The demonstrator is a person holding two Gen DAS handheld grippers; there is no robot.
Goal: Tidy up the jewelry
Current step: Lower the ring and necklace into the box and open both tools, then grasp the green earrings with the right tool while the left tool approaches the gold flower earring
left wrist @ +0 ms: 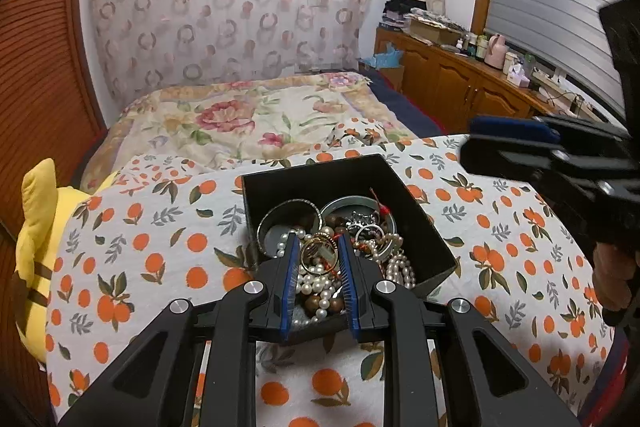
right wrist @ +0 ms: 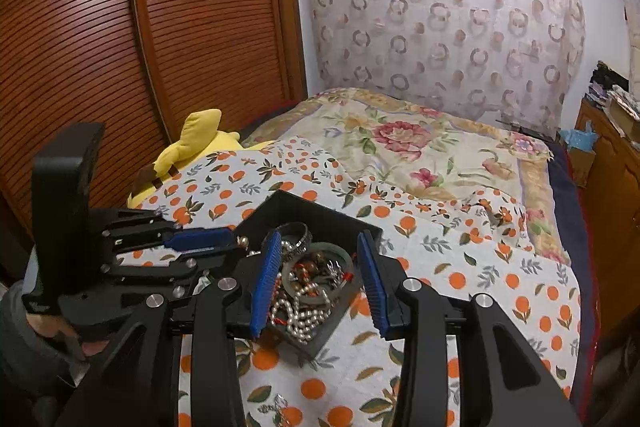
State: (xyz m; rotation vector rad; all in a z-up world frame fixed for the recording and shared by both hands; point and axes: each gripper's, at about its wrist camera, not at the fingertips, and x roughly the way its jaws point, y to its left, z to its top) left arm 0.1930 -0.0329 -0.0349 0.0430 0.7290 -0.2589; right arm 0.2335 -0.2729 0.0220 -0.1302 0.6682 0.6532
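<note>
A black open box (left wrist: 420,223) sits on the orange-print cloth and holds a tangle of jewelry: pearl strands (left wrist: 316,287), silver bangles (left wrist: 288,215), wooden beads and a gold ring (left wrist: 316,255). My left gripper (left wrist: 319,243) is over the box, its blue pads either side of the gold ring, partly closed but not touching it. In the right wrist view my right gripper (right wrist: 320,241) is open above the same box (right wrist: 320,215), with pearls (right wrist: 300,315) and a greenish bangle (right wrist: 340,251) between its fingers. The left gripper (right wrist: 200,239) shows at the left there.
The cloth (left wrist: 160,247) covers a table at the foot of a flower-quilted bed (left wrist: 248,119). A yellow plush toy (left wrist: 36,247) lies at the left edge. A small silver piece (right wrist: 276,405) lies on the cloth near me. A wooden cabinet (left wrist: 460,79) stands at the right.
</note>
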